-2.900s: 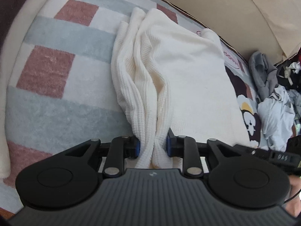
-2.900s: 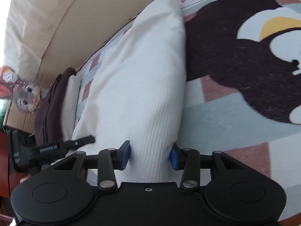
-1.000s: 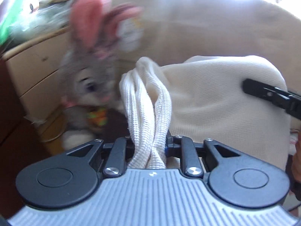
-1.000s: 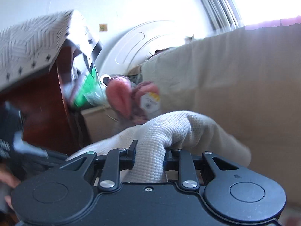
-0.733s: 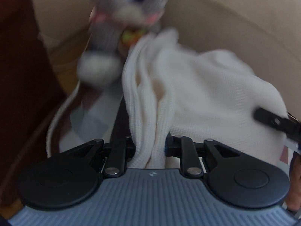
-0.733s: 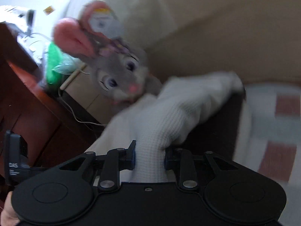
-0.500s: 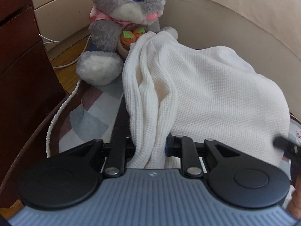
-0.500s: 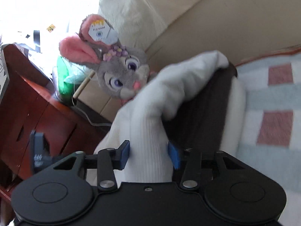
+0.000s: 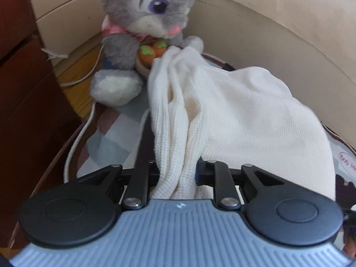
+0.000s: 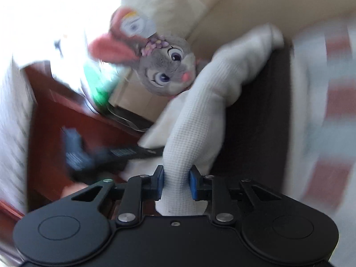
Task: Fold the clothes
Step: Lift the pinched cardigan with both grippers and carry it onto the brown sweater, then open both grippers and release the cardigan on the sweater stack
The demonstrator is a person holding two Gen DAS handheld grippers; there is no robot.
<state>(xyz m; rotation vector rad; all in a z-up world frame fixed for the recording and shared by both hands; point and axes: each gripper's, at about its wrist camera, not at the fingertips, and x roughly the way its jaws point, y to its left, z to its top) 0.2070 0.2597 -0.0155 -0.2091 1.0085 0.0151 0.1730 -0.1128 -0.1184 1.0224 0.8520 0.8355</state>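
Left wrist: left tool (image 9: pixel 178 173) clamps the bunched white garment (image 9: pixel 244 115), carried from the flat blanket over to the bed's end; far edge now touches the toy rabbit (image 9: pixel 146 22), which crowds the drop spot. Right wrist: blurred, right tool (image 10: pixel 176 183) pinches the garment, draped over a dark pile (image 10: pixel 255 122).

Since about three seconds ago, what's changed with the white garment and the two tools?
The white garment was carried off the checked blanket toward the end of the bed, and its far edge now lies against the stuffed rabbit. The right tool has closed more tightly on its bunch of cloth than half a second ago. Unchanged: the left tool still grips its gathered edge.
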